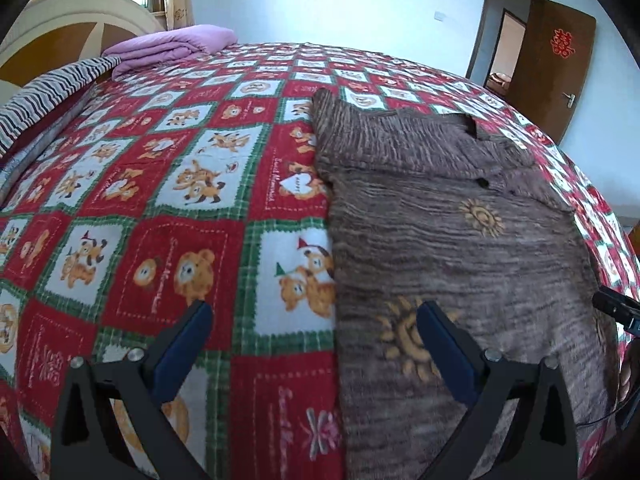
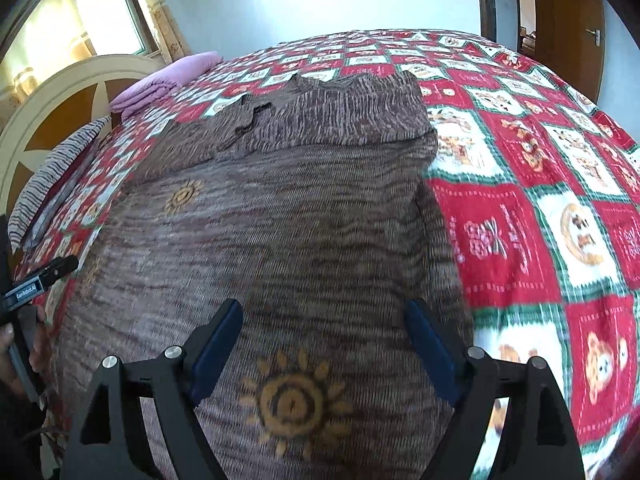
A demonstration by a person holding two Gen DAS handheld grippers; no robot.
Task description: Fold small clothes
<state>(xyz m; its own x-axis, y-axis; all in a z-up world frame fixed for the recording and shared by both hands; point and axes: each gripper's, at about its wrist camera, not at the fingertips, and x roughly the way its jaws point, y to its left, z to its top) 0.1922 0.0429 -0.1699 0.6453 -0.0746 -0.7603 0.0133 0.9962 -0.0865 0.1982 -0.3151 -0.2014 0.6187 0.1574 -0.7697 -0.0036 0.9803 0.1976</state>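
Lying flat on the bed's patchwork quilt (image 1: 168,200), the brown knitted garment (image 1: 440,220) with its yellow sun motifs looks already folded in part: a layer is doubled over across its far end, leaving a ragged edge and a thick step in the cloth. Both grippers hover above it with nothing between their fingers: the left gripper (image 1: 316,320) stands with its jaws spread wide over the garment's left border, one finger over quilt and one over knit, and the right gripper (image 2: 324,320) has jaws equally wide above the near sun motif. My reading is that one fold is laid and released, and the next move calls for picking a fresh edge, probably the near hem or a side, and carrying it across. The right wrist view alone shows the garment's right edge and the folded step running full width; the left wrist view alone shows the left edge clearly against the quilt.
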